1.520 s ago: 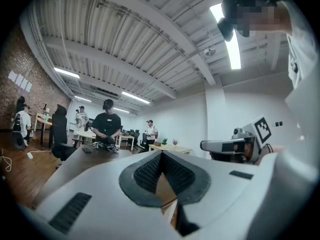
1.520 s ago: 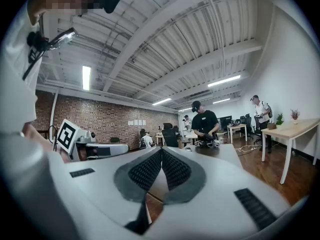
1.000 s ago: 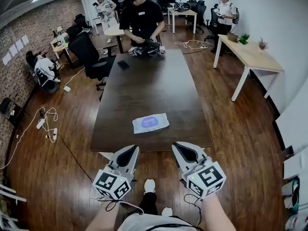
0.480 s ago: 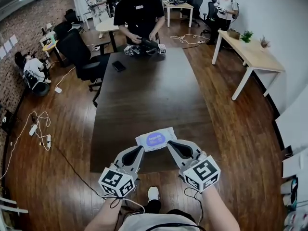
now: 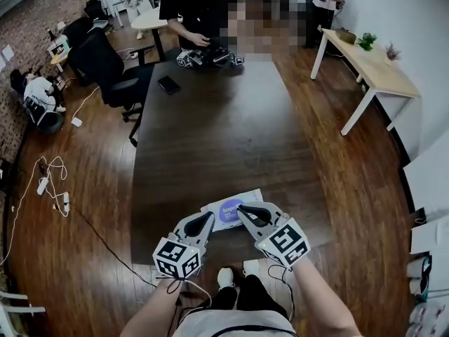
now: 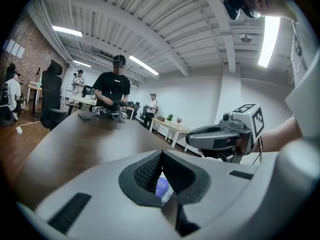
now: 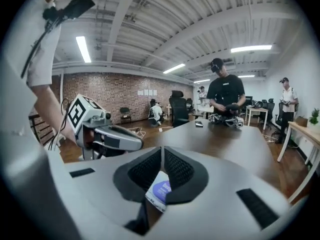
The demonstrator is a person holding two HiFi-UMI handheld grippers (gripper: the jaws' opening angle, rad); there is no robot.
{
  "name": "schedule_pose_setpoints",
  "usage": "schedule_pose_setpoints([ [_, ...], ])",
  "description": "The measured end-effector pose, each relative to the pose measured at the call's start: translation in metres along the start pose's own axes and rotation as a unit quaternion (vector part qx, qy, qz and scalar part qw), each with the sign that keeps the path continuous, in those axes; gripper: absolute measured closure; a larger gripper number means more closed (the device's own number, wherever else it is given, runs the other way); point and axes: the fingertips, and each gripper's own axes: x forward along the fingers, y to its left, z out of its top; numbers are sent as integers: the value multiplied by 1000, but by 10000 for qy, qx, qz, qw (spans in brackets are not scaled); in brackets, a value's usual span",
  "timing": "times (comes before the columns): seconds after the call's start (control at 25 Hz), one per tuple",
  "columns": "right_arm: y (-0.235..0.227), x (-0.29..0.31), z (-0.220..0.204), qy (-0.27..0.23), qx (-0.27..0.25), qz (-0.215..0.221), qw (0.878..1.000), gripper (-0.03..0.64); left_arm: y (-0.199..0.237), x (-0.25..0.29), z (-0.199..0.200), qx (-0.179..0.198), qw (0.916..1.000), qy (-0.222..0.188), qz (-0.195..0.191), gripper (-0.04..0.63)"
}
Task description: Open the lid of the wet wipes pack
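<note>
Now I'm planning to pin the wet wipes pack [image 5: 250, 197] with the left gripper [image 5: 209, 217], right gripper [image 5: 243, 210] prying its lid [image 5: 229, 206], both pressed together empty

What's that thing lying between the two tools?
The wet wipes pack, flat on the table, between the left tool and right tool; the head view shows it.

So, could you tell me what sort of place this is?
Probably an open-plan office: a long dark table, a black office chair beside it, and a light desk by the wall.
</note>
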Motion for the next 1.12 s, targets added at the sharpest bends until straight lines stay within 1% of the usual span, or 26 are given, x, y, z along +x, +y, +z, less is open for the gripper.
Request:
schedule_pose_setpoints([
  [0.08,-2,15,-20,365,-203,258,9988,609,11,10,-23,-126,9996,257,67,594],
  [0.12,-2,21,-30,557,-316,407,9971,594,15,15,-35,-183,9990,396,97,592],
  [0.16,-2,27,-41,749,-443,550,9947,572,18,19,-45,-224,9983,532,127,580],
  [0.28,-5,47,-74,1307,-880,937,9831,538,27,31,-69,-313,9956,848,241,577],
  [0.4,-12,61,-100,1846,-1446,1270,9638,472,38,40,-87,-492,9923,1049,435,577],
  [0.56,-21,71,-135,2462,-2283,1683,9268,392,45,46,-110,-711,9865,1306,681,577],
  [0.64,-26,77,-145,2639,-2617,1861,9095,350,47,48,-117,-814,9838,1397,776,577],
  [0.72,-27,81,-151,2735,-2867,2049,8950,342,47,51,-125,-920,9816,1446,848,577],
  [0.8,-26,83,-156,2790,-3041,2226,8832,330,46,53,-131,-1023,9797,1464,914,577],
  [0.88,-25,87,-156,2821,-3139,2349,8756,318,47,54,-136,-1105,9781,1480,957,577],
  [1.0,-24,91,-152,2850,-3166,2485,8699,293,49,56,-139,-1187,9768,1476,1002,577],
  [1.12,-20,90,-153,2884,-3249,2583,8629,287,49,58,-140,-1221,9763,1462,1022,577],
])
